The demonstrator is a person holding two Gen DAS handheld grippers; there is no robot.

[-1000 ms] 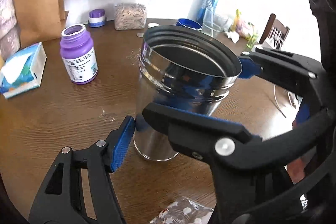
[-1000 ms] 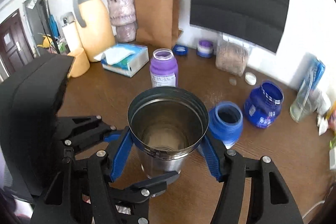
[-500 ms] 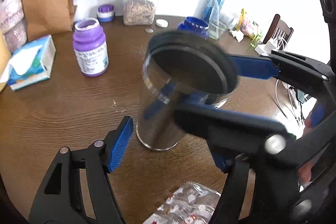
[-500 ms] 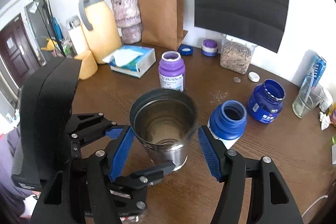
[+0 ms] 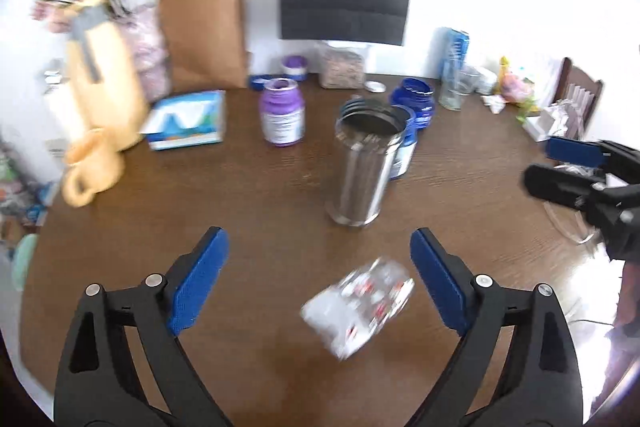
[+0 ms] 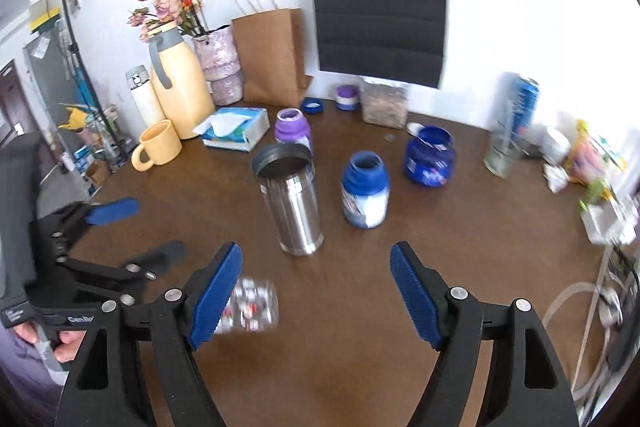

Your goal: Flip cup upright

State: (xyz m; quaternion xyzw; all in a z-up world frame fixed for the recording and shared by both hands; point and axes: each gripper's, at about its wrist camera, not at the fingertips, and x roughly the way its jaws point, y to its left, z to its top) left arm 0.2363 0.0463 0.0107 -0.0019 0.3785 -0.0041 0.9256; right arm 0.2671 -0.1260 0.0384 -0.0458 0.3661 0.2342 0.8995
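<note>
The steel cup [image 5: 362,163] stands upright on the brown table [image 5: 240,195], mouth up, also in the right wrist view [image 6: 292,203]. My left gripper [image 5: 320,283] is open and empty, well back from the cup. My right gripper [image 6: 316,291] is open and empty, also back from the cup. The right gripper shows at the right edge of the left wrist view [image 5: 576,167]; the left gripper shows at the left of the right wrist view [image 6: 120,227].
A small clear packet [image 5: 360,307] lies on the table near me. A blue open bottle [image 6: 365,189], a blue jar [image 6: 429,157], a purple bottle [image 6: 292,127], a tissue box [image 6: 236,127], a yellow mug [image 6: 158,149] and a glass [image 6: 500,153] stand around the cup.
Both grippers have let go of the cup and pulled back from it. The cup now stands alone, upright on the table.
</note>
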